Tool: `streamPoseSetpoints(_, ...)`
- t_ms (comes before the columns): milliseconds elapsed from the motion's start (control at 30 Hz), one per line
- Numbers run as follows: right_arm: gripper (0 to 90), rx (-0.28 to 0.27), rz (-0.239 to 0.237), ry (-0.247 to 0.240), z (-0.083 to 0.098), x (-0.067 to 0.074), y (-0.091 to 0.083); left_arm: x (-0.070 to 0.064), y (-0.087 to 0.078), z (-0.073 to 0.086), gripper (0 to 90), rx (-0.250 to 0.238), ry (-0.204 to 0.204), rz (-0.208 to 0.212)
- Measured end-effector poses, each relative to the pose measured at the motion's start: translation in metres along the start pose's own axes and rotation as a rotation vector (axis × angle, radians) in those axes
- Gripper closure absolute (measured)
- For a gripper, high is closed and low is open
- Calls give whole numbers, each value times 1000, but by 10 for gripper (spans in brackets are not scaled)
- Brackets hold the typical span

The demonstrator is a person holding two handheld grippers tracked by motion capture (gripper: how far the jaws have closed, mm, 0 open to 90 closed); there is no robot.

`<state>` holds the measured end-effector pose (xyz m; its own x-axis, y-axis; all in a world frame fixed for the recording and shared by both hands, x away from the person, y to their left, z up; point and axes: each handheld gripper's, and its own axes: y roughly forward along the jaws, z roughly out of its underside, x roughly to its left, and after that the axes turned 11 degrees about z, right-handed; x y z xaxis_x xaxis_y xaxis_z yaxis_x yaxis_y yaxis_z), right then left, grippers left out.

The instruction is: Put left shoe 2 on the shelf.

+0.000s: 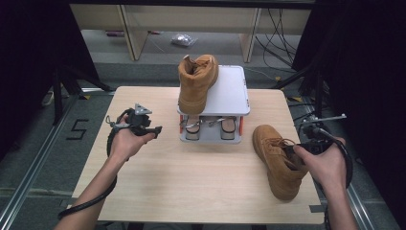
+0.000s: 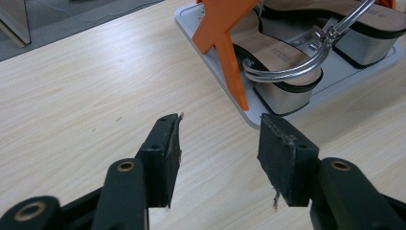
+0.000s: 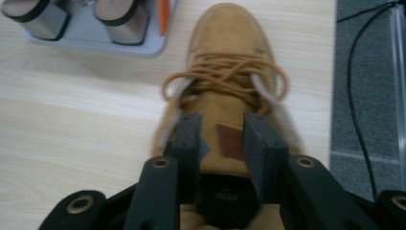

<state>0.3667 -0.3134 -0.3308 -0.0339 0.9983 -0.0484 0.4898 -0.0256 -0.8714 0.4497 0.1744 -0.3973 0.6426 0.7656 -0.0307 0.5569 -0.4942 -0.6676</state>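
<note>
The right hand-held gripper (image 3: 221, 143) pinches the tongue of the boot (image 1: 277, 160) on the counter (image 1: 191, 182), right of the rack (image 1: 227, 96). That soft tongue could slip or fold, tipping the boot. The left hand-held gripper (image 2: 218, 158) hangs spread, empty. The rack carries another boot (image 1: 196, 81) on top and sandals (image 2: 282, 62) below.

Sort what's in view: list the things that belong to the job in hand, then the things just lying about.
In the job:
- boot on the table, its tongue between the right gripper's jaws
- boot on the rack
- shoe rack
- left gripper, open over bare table

Lying about:
- sandals on the rack's lower shelf
- plastic bag on the floor
- cables
</note>
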Motion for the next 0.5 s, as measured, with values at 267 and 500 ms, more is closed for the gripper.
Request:
streamPoseSetpoints(267, 681, 40, 54, 18, -4, -18, 1, -3, 3, 0, 491, -4, -4, 3)
streamPoseSetpoints(500, 651, 71, 91, 21, -3, -24, 11, -2, 2, 0, 491, 2, -1, 7)
